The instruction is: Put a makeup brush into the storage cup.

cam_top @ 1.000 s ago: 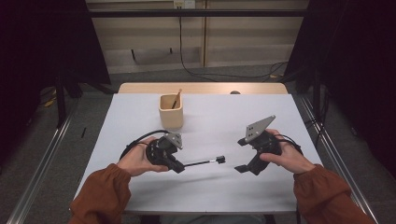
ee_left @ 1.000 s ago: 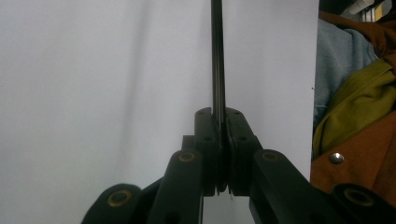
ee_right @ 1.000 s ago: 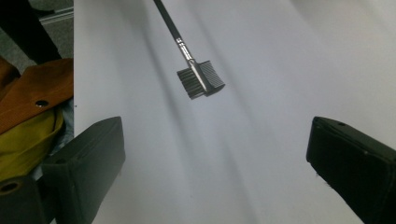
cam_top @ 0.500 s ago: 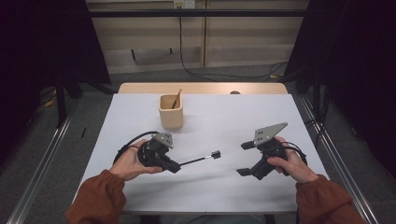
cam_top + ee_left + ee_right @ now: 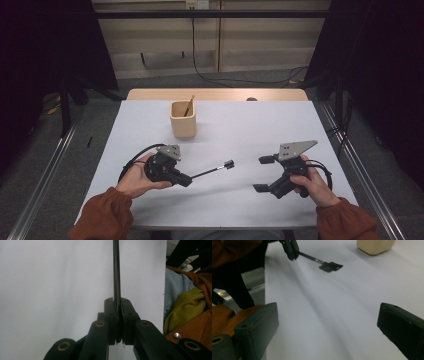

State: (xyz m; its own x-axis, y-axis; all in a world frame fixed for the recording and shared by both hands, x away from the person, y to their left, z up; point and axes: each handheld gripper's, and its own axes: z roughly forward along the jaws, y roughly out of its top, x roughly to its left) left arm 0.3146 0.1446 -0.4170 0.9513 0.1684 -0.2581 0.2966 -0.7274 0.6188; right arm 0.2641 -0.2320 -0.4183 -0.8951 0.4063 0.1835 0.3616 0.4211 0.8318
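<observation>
My left gripper [image 5: 185,178] is shut on the shaft of a thin black tool [image 5: 210,171], which sticks out to the right just above the white table [image 5: 235,125]; its small flat head [image 5: 229,164] is at the far end. In the left gripper view the jaws [image 5: 119,302] pinch the shaft [image 5: 116,270] between them. My right gripper [image 5: 263,174] sits to the right, open, jaws pointing left with nothing between them. The right gripper view shows its wide-apart pads [image 5: 260,325] over bare table, with the tool head [image 5: 330,266] and the left gripper [image 5: 290,248] beyond.
A tan cup [image 5: 183,120] with a wooden stick [image 5: 190,106] in it stands at the back centre-left of the table; its base shows as the cup [image 5: 375,246] in the right gripper view. A wooden strip [image 5: 215,94] runs along the far edge. Dark floor and metal rails flank the table.
My right gripper has moved a little to the right and lower, nearer the table's front edge, still open. The left gripper and its tool have barely shifted.
</observation>
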